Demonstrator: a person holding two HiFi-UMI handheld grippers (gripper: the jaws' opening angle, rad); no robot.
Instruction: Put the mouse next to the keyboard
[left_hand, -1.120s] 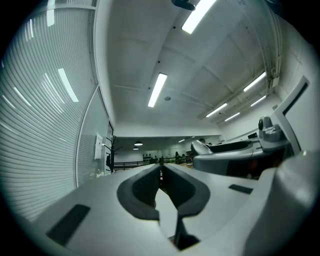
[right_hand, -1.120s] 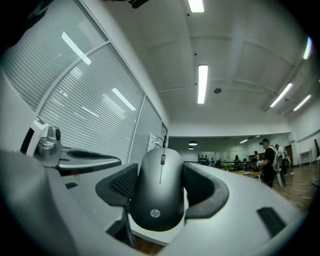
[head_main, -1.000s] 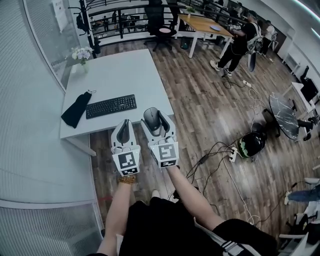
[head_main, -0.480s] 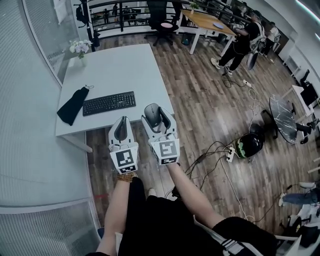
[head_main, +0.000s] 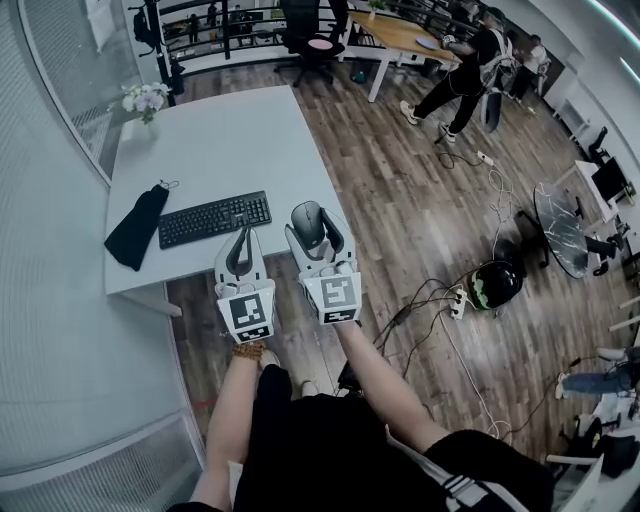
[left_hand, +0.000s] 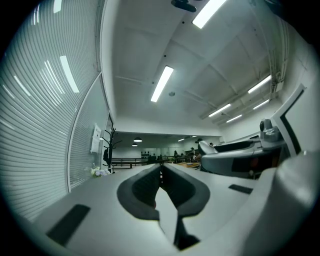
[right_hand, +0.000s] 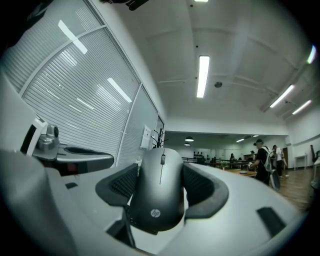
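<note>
Mouse clamped in right claw; left claw jaws together, empty. We should carry it ahead-left of the claw and set it level beside keyboard before releasing.

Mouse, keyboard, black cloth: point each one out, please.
mouse (right_hand: 159, 192), right gripper view, middle of its back.
keyboard (head_main: 215, 220), head view, middle of the keys.
black cloth (head_main: 135, 230), head view, its middle.

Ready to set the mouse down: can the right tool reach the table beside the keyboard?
Probably yes: the right tool, holding the mouse, hovers just right of the keyboard, and the table between them is bare.
</note>
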